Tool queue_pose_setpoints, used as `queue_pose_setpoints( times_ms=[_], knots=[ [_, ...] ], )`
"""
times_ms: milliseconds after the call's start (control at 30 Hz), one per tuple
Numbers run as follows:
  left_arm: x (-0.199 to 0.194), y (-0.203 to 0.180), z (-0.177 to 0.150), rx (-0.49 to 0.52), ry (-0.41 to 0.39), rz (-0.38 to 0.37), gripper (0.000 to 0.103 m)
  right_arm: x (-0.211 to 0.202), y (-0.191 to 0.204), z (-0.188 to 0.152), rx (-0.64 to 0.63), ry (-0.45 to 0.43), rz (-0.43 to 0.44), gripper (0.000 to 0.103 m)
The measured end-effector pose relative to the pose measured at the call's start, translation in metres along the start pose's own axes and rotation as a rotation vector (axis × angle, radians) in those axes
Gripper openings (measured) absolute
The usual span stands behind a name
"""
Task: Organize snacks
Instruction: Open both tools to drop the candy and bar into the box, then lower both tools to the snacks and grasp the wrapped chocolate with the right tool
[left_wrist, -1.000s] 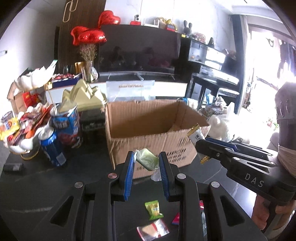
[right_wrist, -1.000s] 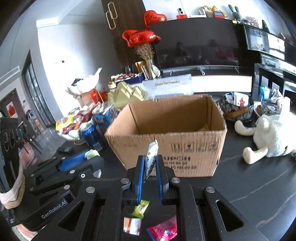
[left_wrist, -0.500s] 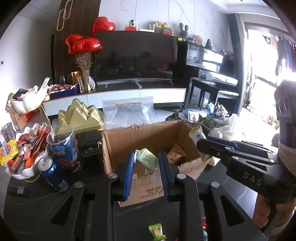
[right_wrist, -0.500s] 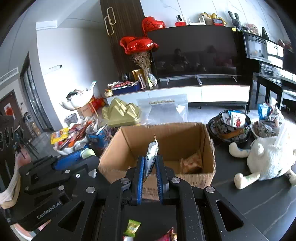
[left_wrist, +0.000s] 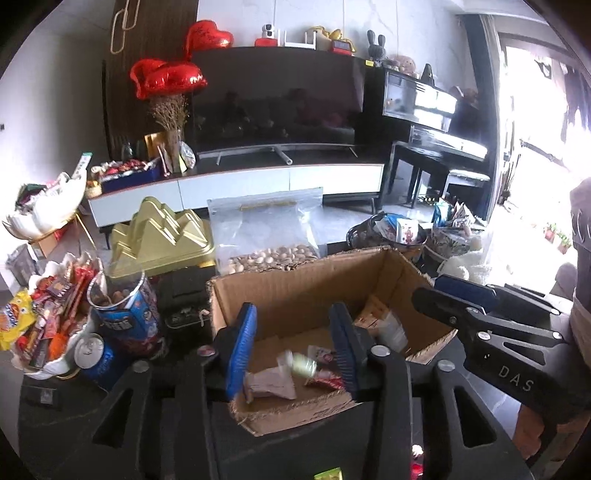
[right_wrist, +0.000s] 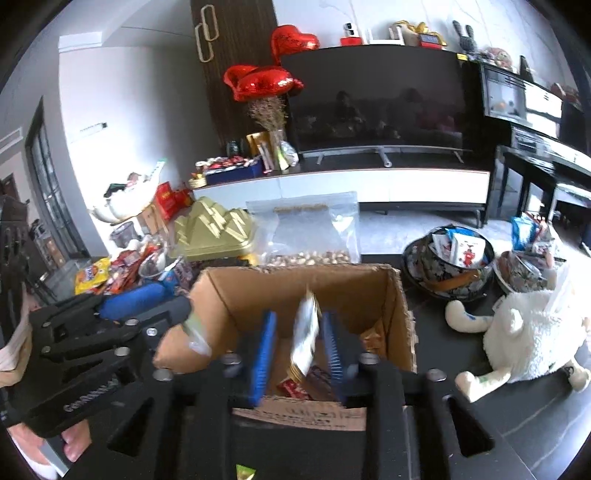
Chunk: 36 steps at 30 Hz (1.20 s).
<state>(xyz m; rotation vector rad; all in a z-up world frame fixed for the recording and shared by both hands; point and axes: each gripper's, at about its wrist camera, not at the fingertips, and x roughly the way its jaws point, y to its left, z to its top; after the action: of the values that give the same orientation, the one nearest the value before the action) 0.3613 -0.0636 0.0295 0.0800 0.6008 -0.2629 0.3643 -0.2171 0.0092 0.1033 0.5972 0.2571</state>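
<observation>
An open cardboard box (left_wrist: 295, 284) (right_wrist: 369, 291) stands on the dark table with several wrapped snacks on its floor. My left gripper (left_wrist: 291, 349) hangs over its near edge. Its jaws are opening, and a blurred green candy (left_wrist: 301, 363) drops loose between them. My right gripper (right_wrist: 298, 354) is over the box too, jaws opening. A silver-white packet (right_wrist: 306, 332) hangs blurred between its blue pads (right_wrist: 264, 354), free of the left pad. The right gripper (left_wrist: 461, 299) shows at the right of the left wrist view; the left gripper (right_wrist: 147, 314) shows at the left of the right wrist view.
Behind the box lean a clear bag of nuts (left_wrist: 266, 236) and a gold tin (left_wrist: 162, 236). To the left stand a snack canister (left_wrist: 125, 310), a blue can (left_wrist: 96, 354) and a white bowl of snacks (left_wrist: 44, 325). A plush toy (right_wrist: 528, 332) and patterned bowls (right_wrist: 450, 258) lie to the right.
Both grippers have moved forward and up, from in front of the box to over it. Both sets of jaws have widened, and the green candy and silver packet have come loose.
</observation>
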Motion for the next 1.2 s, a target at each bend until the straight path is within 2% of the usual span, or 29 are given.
queue_pose_setpoints(
  times_ms=[200,367,700,933,1067,1200],
  knots=[
    [-0.022,-0.007,-0.011,0.002,-0.013,0.005,0.055,-0.017,0.002,-0.014,-0.009,0.006,0.005,0.031],
    [-0.043,-0.015,-0.023,0.003,-0.030,-0.010,0.058,-0.032,0.004,-0.025,-0.024,0.020,0.013,0.031],
    [-0.077,-0.038,-0.056,0.006,-0.064,0.018,0.065,-0.066,0.000,-0.060,-0.030,0.030,0.023,0.031],
    [-0.095,-0.052,-0.079,0.046,-0.112,0.053,0.069,-0.080,-0.008,-0.089,0.018,0.046,0.040,0.031],
    [-0.091,-0.056,-0.093,0.058,-0.097,0.076,0.070,-0.076,-0.017,-0.104,0.057,0.077,0.048,0.031],
    [-0.076,-0.056,-0.110,0.027,-0.029,0.060,0.070,-0.064,-0.021,-0.118,0.059,0.120,0.038,0.031]
  ],
)
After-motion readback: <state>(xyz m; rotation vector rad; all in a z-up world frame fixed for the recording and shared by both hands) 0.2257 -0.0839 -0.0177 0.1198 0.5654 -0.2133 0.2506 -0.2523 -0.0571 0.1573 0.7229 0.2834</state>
